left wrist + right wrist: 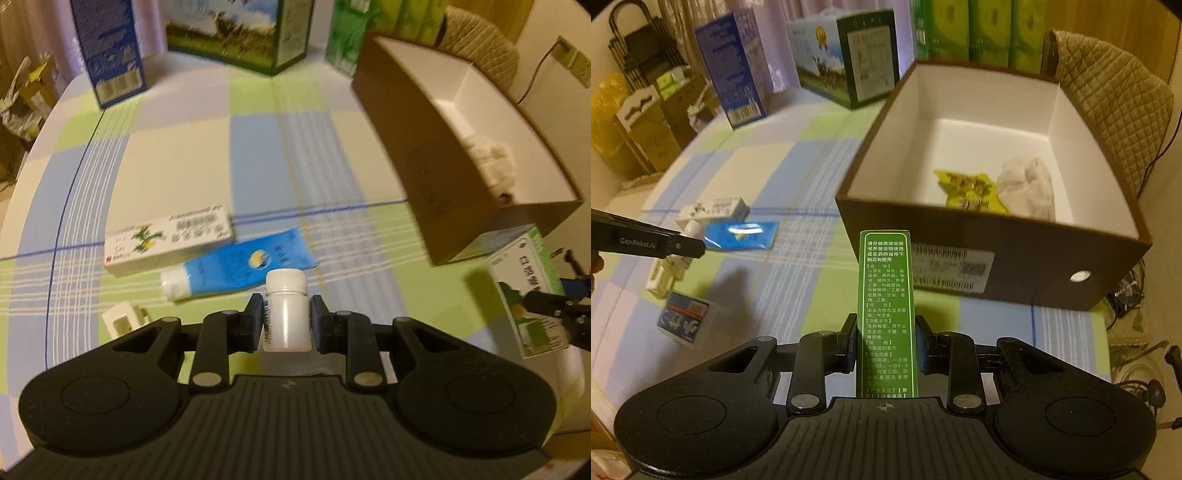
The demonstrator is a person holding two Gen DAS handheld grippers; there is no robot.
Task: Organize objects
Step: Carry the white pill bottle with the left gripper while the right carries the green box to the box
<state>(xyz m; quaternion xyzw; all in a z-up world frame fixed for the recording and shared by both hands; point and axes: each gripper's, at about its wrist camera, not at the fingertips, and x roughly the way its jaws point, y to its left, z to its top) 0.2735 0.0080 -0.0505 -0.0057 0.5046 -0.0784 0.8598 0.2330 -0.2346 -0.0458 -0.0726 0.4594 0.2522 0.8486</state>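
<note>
In the left wrist view my left gripper (287,307) is shut on a small white bottle (286,286) with a white cap, held upright just above the checked tablecloth. Beyond it lie a blue tube (240,264) and a white medicine box (170,243) with a flower print. My right gripper (886,325) is shut on a tall green medicine box (886,280), held upright in front of the brown open box (997,266). That box has a white inside, where a yellow packet (967,188) and a white bundle (1028,188) lie. The left gripper's finger (665,245) shows at the left of the right wrist view.
Tall cartons stand at the table's back: a blue one (110,48), one with a cow picture (236,33), and green ones (979,33). A small blue-and-white box (685,321) lies near the left edge. A quilted chair back (1115,103) rises behind the brown box.
</note>
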